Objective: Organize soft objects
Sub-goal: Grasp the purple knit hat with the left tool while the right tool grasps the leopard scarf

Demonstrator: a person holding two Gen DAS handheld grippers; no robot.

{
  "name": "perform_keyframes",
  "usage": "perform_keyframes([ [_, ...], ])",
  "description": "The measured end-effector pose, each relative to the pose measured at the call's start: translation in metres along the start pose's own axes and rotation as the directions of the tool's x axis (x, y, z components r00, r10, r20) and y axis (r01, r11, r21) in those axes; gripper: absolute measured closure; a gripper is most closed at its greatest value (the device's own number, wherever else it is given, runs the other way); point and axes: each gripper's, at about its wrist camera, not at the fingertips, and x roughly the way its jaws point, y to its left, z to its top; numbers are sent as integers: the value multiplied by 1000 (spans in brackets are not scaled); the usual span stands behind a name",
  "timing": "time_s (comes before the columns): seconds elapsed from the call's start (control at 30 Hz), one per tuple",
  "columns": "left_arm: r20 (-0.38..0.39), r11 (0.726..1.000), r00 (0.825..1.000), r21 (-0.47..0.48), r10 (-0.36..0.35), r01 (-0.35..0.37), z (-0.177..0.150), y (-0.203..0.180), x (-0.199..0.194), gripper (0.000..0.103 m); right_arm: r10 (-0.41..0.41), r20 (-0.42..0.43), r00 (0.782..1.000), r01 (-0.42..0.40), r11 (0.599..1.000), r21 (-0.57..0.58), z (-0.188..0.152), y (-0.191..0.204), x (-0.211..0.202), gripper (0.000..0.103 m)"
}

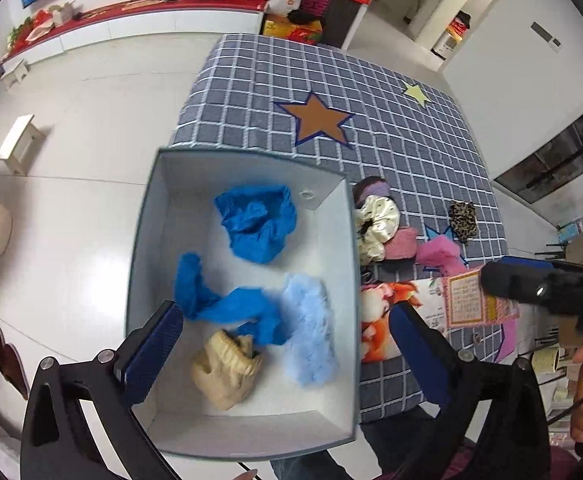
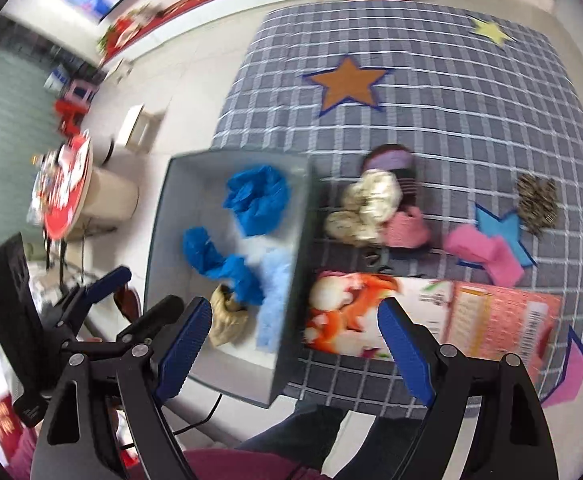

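Note:
A white open box (image 1: 333,200) (image 2: 163,200) sits at the table's left edge. It holds two crumpled blue pieces (image 1: 257,224) (image 2: 257,198), a light blue fluffy piece (image 1: 311,328) (image 2: 273,292) and a beige sock (image 1: 227,372) (image 2: 227,316). On the checked cloth right of the box lie a cream scrunchie (image 1: 375,220) (image 2: 367,204), pink pieces (image 1: 439,254) (image 2: 483,254) and a leopard piece (image 1: 463,220) (image 2: 537,200). My left gripper (image 1: 285,356) is open and empty above the box. My right gripper (image 2: 291,344) is open and empty above the box's right wall; it also shows in the left wrist view (image 1: 547,292).
A printed carton (image 2: 431,320) (image 1: 427,312) lies flat on the cloth near the front edge. The table cloth (image 1: 331,80) has an orange star (image 2: 347,82). White tiled floor (image 1: 71,160) lies left of the table, with a small stool (image 1: 19,144) and a round side table (image 2: 63,188).

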Motion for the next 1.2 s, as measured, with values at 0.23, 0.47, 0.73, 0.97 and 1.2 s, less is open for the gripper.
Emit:
perform_keyframes([
  [0.23, -14, 991, 1000, 134, -3, 5, 49, -59, 16, 0, -23, 57, 998, 14, 987, 159, 13, -85, -54, 17],
  [0.47, -82, 971, 996, 238, 24, -4, 106, -122, 71, 0, -83, 93, 992, 48, 944, 327, 15, -182, -88, 17],
  [0.73, -259, 972, 957, 226, 130, -70, 140, -148, 179, 0, -120, -22, 993, 119, 916, 384, 23, -265, -42, 17],
  [0.97, -362, 963, 905, 228, 223, -147, 141, -147, 246, 0, -161, -101, 982, 186, 926, 328, 51, -301, 19, 17],
  [1.2, -419, 970, 877, 158, 235, -184, 134, -136, 274, 0, -197, -155, 968, 233, 936, 265, 77, -319, 69, 17],
])
